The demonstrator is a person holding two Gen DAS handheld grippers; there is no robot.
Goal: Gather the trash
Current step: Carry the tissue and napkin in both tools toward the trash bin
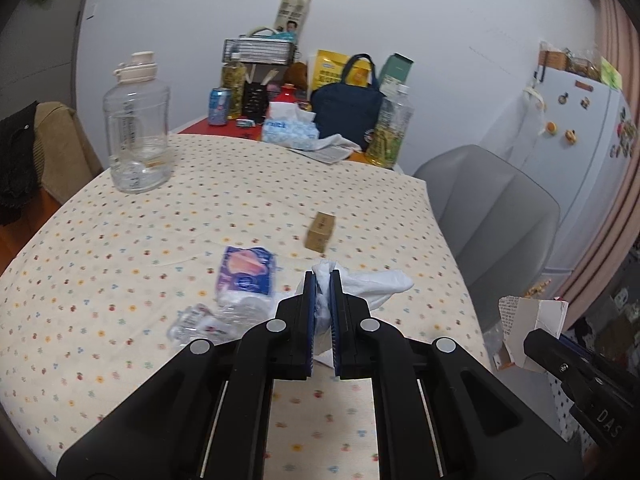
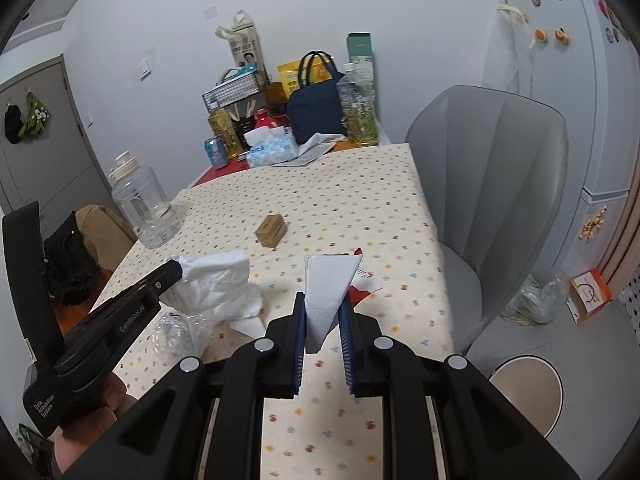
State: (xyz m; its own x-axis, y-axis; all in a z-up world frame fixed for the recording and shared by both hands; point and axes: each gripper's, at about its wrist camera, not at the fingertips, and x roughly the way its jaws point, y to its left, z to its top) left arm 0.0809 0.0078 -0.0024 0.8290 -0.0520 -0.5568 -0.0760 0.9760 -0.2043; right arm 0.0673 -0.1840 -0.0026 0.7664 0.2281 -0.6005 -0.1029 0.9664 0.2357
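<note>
- Your left gripper (image 1: pixel 323 280) was pinching a crumpled white tissue (image 1: pixel 372 286), low in the centre of the left wrist view; the tissue bulged out to the right of the blue pads.
- In the right wrist view that same gripper reached in from the lower left, with the tissue hanging at its tip above the tablecloth (image 2: pixel 360 208).
- Your right gripper (image 2: pixel 323 312) was closed on a folded white paper wrapper (image 2: pixel 326 292), a wedge standing up between the pads, low in the centre of that view.
- In the left wrist view the wrapper showed at the lower right edge, off the side of the table.
- A crushed clear plastic bottle with a blue and pink label (image 1: pixel 244 280) lay on the cloth, just left of your left gripper.
- A small brown cardboard box (image 1: pixel 320 230) sat near the middle of the frame, apart from both grippers.
- A large clear water jug (image 1: pixel 138 128) stood at the upper left.
- A grey chair (image 2: pixel 492 200) stood on the right, and a round bin lid (image 2: pixel 528 392) showed at the lower right.
</note>
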